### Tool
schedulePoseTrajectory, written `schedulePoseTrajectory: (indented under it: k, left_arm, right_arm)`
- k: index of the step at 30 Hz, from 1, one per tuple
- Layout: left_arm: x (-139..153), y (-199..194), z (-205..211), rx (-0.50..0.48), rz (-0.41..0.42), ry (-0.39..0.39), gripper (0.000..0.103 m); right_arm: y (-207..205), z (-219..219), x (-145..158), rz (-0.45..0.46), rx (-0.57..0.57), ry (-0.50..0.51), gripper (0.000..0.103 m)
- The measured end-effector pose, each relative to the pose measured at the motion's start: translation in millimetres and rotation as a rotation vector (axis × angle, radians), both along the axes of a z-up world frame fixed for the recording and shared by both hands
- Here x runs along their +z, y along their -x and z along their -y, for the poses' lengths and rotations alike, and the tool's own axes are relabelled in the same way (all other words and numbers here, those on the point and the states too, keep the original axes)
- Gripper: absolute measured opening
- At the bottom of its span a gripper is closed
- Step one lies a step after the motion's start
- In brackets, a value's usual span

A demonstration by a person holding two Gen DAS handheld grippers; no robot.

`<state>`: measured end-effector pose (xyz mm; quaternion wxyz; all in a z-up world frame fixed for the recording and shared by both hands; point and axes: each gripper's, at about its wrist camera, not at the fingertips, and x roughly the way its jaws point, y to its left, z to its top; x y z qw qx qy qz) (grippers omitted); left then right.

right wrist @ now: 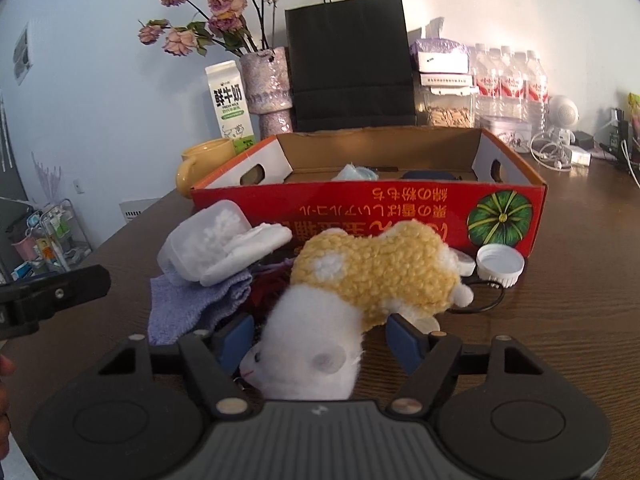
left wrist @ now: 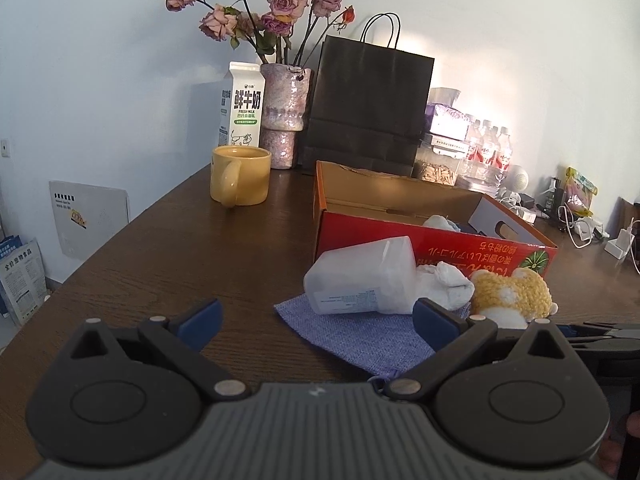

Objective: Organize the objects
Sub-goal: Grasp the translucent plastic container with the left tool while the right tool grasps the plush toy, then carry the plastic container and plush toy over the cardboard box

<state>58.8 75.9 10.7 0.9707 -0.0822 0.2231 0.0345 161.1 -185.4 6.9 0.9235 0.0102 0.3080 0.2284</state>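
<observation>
Right gripper (right wrist: 320, 340) spread around plush (right wrist: 372, 276), pads not pressing. Left gripper (left wrist: 318, 320) spread, empty. Box (right wrist: 360, 208) center frame holds cloth (right wrist: 356, 172).

Left tool (left wrist: 316, 320) wide open over blue cloth (left wrist: 360, 336), plastic tub (left wrist: 360, 276) btwn tips.

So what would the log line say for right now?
left claw: open, empty | right claw: open around plush toy, not gripped | red box: behind toy

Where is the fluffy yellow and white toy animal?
The fluffy yellow and white toy animal lies on the wooden table, before the red cardboard box, between the right gripper's fingers.
</observation>
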Motion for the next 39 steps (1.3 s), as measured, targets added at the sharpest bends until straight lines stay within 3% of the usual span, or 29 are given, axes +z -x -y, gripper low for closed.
schedulePoseTrajectory:
  k: [7, 15, 23, 34, 36, 39]
  left_arm:
    - [-5, -8, -2, -0.025, -0.015, 0.020, 0.103]
    - [-6, -47, -3, -0.089, -0.065, 0.042, 0.103]
    - [-10, -77, 2, -0.121, -0.090, 0.076, 0.103]
    - [-22, -108, -5, -0.122, -0.116, 0.182, 0.103]
    - [-25, -109, -4, -0.142, -0.121, 0.190, 0.091]
    - [-25, -106, -2, -0.129, -0.115, 0.183, 0.090]
  right_arm:
    - [-4, -4, -5, -0.023, 0.009, -0.022, 0.053]
    - [-1, 8, -2, -0.005, 0.010, -0.079, 0.045]
    - [2, 24, 5, 0.025, -0.002, -0.130, 0.044]
    - [-1, 37, 9, 0.050, -0.006, -0.151, 0.044]
    - [-1, 39, 9, 0.053, -0.010, -0.157, 0.044]
    - [-4, 43, 10, 0.055, -0.014, -0.162, 0.044]
